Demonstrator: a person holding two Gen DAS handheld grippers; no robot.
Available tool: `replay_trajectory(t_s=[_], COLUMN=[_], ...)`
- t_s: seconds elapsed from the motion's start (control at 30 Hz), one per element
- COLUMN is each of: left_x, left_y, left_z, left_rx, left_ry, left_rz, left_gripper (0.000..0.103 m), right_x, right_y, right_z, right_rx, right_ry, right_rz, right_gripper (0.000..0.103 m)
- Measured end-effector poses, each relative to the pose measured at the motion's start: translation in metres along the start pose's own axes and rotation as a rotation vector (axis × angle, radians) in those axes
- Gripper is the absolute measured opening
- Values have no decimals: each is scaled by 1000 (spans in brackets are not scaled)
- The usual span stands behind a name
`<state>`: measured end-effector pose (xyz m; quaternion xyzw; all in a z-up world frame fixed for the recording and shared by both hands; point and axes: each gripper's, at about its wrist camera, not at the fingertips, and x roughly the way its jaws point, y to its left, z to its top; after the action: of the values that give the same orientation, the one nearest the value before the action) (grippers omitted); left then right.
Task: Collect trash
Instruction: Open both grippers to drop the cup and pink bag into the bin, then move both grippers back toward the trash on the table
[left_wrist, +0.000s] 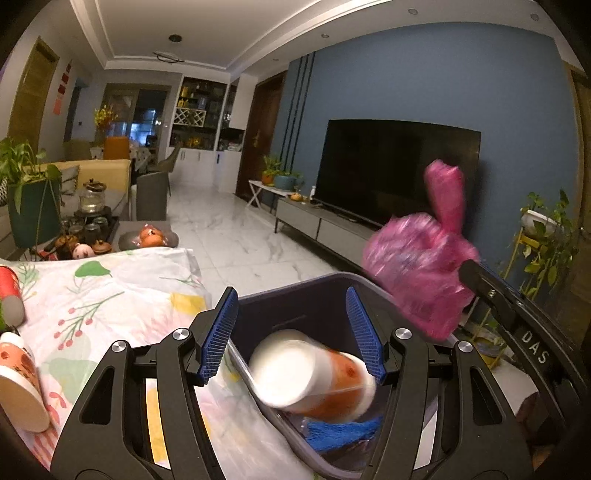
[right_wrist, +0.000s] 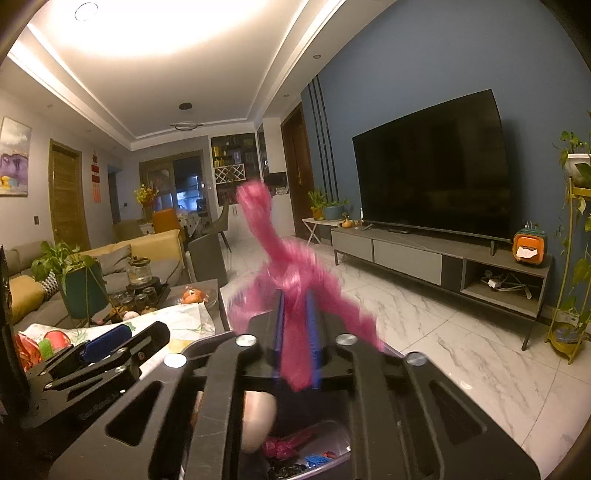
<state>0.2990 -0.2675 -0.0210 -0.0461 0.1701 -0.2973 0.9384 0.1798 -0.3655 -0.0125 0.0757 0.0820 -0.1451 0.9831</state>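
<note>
The left gripper (left_wrist: 291, 325) is held with its blue-padded fingers spread apart above the dark trash bin (left_wrist: 295, 291), which stands just beside the edge of the table covered by a floral cloth (left_wrist: 110, 295). A blurred paper cup (left_wrist: 310, 373) is seen between the fingers, over the bin's opening, touching neither pad. The right gripper (right_wrist: 295, 332) is clamped on a pink plastic bag (right_wrist: 291, 280) above the bin. Another paper cup (left_wrist: 18, 384) lies at the cloth's left edge.

Crinkly glossy pink plastic bag (right_wrist: 295, 295); ribbed blue fingers (left_wrist: 218, 332).
</note>
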Motion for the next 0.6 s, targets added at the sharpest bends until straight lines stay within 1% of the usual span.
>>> replay_trajectory(t_s=[0.03, 0.07, 0.17, 0.2, 0.23, 0.27, 0.3, 0.4, 0.47, 0.53, 0.6], left_x=[0, -1, -4, -7, -12, -14, -19, -36, -50, -63, -77], left_y=[1, 4, 12, 16, 20, 23, 26, 37, 46, 54, 62], left_z=[0, -1, -1, -2, -2, -3, -4, -8, -11, -16, -20], left_rx=[-3, -8, -32, -43, -53, -58, -60, -60, -67, -66, -69], left_ry=[3, 4, 7, 7, 3, -1, -7, -24, -30, -35, -44], left_rz=[2, 11, 25, 34, 41, 50, 67, 113, 139, 176, 213], left_gripper=[63, 66, 71, 72, 75, 77, 78, 82, 84, 85, 86], right_x=[0, 1, 1, 0, -2, -3, -5, -12, -16, -20, -24], right_y=[1, 1, 0, 0, 0, 1, 2, 7, 9, 12, 16], right_z=[0, 0, -1, -2, -3, -4, -5, -8, -10, -12, -14], right_rx=[0, 3, 6, 6, 5, 5, 4, 8, 15, 21, 19], right_ry=[1, 3, 10, 12, 14, 16, 18, 18, 20, 20, 19], right_rz=[-3, -3, -8, -9, -8, -8, -7, -3, 6, 14, 19], right_gripper=[25, 26, 35, 42, 46, 47, 49, 61, 64, 69, 71])
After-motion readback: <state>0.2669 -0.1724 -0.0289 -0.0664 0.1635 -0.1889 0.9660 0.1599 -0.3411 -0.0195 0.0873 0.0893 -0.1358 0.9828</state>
